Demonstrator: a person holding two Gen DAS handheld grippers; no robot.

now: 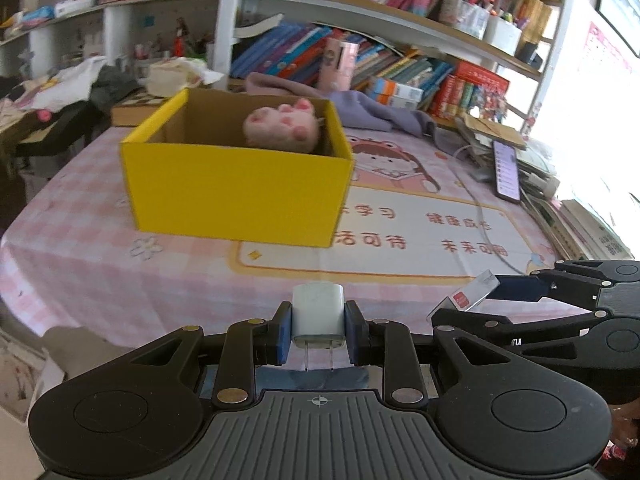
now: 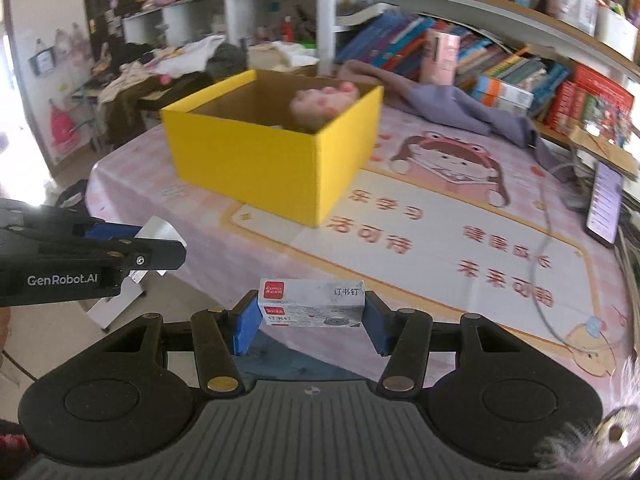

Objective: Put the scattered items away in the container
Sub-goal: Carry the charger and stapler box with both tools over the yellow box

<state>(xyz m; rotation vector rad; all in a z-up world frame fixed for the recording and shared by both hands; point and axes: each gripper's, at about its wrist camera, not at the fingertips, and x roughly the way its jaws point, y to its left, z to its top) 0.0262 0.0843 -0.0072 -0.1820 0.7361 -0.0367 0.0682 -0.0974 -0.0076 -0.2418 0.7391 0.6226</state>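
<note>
A yellow cardboard box (image 1: 240, 192) stands open on the pink table, with a pink plush toy (image 1: 282, 126) inside; the box also shows in the right wrist view (image 2: 256, 164), with the toy (image 2: 320, 106). My left gripper (image 1: 318, 330) is shut on a white charger plug (image 1: 318, 314), prongs toward the camera, held at the table's near edge. My right gripper (image 2: 311, 316) is shut on a small box of staples (image 2: 312, 304). The right gripper appears at the right of the left wrist view (image 1: 468, 300), and the left gripper at the left of the right wrist view (image 2: 160, 246).
A phone (image 1: 506, 170) with a lit screen and a white cable (image 1: 480, 216) lie at the table's right side. A purple cloth (image 1: 360, 108) lies behind the box. Bookshelves (image 1: 400, 52) line the back. Piled clothes (image 2: 160, 68) sit at the far left.
</note>
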